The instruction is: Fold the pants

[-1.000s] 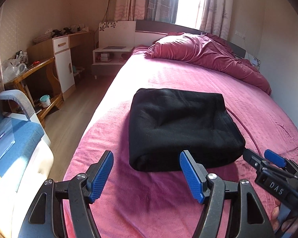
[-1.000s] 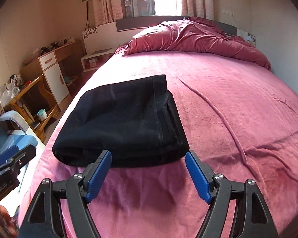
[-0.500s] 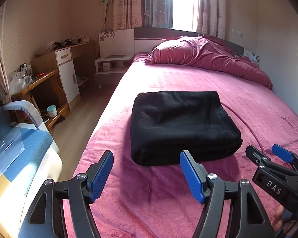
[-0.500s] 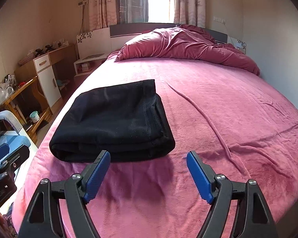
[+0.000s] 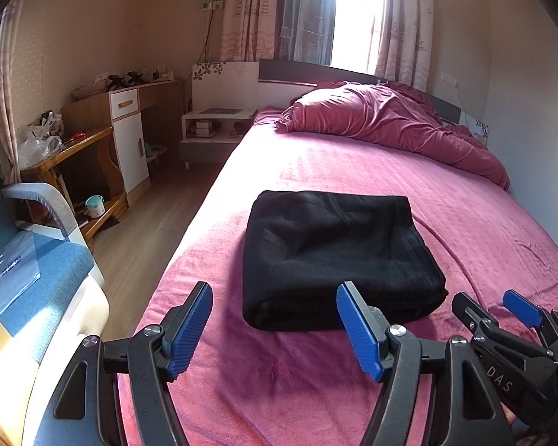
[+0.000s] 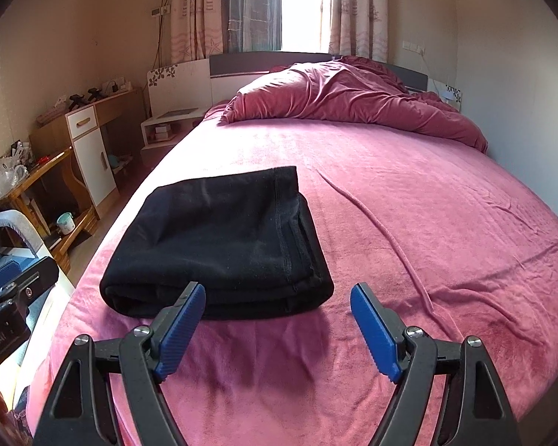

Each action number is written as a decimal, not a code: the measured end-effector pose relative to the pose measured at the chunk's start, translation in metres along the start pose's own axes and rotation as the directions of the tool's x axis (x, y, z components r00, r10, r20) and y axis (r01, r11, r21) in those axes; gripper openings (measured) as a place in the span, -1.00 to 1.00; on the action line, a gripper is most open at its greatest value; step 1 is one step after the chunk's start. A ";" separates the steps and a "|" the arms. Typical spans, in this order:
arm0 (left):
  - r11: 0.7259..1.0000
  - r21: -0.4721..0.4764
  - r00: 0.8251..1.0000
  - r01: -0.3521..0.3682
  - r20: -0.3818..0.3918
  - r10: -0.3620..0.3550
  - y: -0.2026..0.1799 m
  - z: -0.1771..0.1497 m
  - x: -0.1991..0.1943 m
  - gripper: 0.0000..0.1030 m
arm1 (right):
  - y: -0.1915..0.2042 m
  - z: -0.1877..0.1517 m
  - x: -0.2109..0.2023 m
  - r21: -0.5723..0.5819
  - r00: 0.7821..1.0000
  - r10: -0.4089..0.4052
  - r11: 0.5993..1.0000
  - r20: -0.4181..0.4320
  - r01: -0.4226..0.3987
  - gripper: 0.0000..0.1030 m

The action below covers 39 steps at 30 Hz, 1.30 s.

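1. The black pants (image 5: 338, 256) lie folded into a thick, squarish bundle on the bed (image 5: 465, 223), near its left edge and toward its foot.
2. Both grippers hover short of the bundle, touching nothing: the left gripper (image 5: 275, 329) has its fingers apart and empty, and the right gripper (image 6: 279, 329) likewise.
3. The fabric looks soft, fleecy and light, likely to sag if lifted by 1 corner; I would grip the stacked layers at the near edge, both sides together.
4. The right wrist view shows the layered open edges along the bundle's right side; the left wrist view shows its rounded left fold.
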<state>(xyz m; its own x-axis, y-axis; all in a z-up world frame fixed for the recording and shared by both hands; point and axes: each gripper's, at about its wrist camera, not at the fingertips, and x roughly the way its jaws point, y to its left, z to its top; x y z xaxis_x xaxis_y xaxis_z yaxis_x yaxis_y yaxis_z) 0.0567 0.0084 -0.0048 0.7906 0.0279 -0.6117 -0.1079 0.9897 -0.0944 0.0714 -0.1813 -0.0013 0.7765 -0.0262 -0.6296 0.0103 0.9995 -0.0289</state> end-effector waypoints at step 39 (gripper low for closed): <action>1.000 -0.001 1.000 -0.009 0.000 0.009 0.000 -0.001 -0.012 0.37 | 0.008 -0.006 -0.009 -0.023 1.000 -0.006 1.000 0.006 0.006 0.60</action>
<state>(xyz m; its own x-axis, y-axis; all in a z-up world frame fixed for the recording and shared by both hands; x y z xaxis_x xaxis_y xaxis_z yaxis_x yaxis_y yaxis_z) 0.0468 0.0075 0.0015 0.7897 0.0369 -0.6124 -0.1156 0.9893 -0.0895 0.0610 -0.1732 -0.0007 0.7803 -0.0319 -0.6245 0.0007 0.9987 -0.0502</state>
